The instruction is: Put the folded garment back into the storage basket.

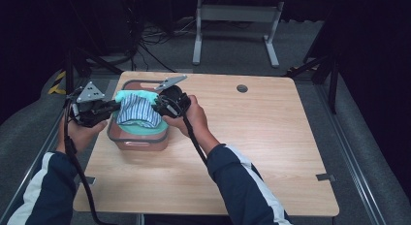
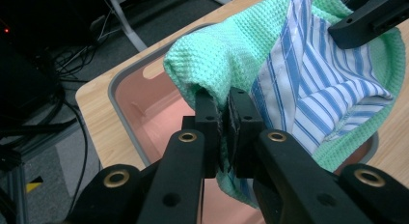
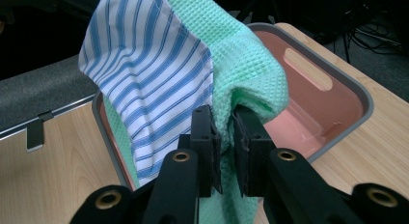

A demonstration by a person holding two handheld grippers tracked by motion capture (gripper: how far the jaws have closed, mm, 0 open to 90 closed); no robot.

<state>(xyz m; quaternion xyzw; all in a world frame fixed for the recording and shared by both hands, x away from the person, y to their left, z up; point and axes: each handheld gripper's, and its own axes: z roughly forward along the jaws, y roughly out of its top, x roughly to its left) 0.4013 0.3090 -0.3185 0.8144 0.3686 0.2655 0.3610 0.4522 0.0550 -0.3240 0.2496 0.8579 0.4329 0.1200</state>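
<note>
Green waffle cloth [image 1: 139, 96] with blue-striped panel [image 1: 137, 112], held up over pink bin [image 1: 138, 141] near desk's [image 1: 252, 137] far left corner; pinched at opposite ends by left gripper [image 2: 223, 119] and right gripper [image 3: 225, 137], both clamped on fabric.

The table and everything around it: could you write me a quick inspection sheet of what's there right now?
Surface: light wooden table with a round grommet hole near the far edge.
Job's things: pink bin with grey rim; green waffle-weave cloth and blue-striped white cloth held together above it.
Clutter: nothing seen.
Grippers: left tool shut on the green cloth's edge; right tool shut on the same cloth from the opposite side.
Cables: a black cable trails along each forearm; loose wires on the floor beyond.
Surroundings: grey carpet, white stand legs, dark curtains.
</note>
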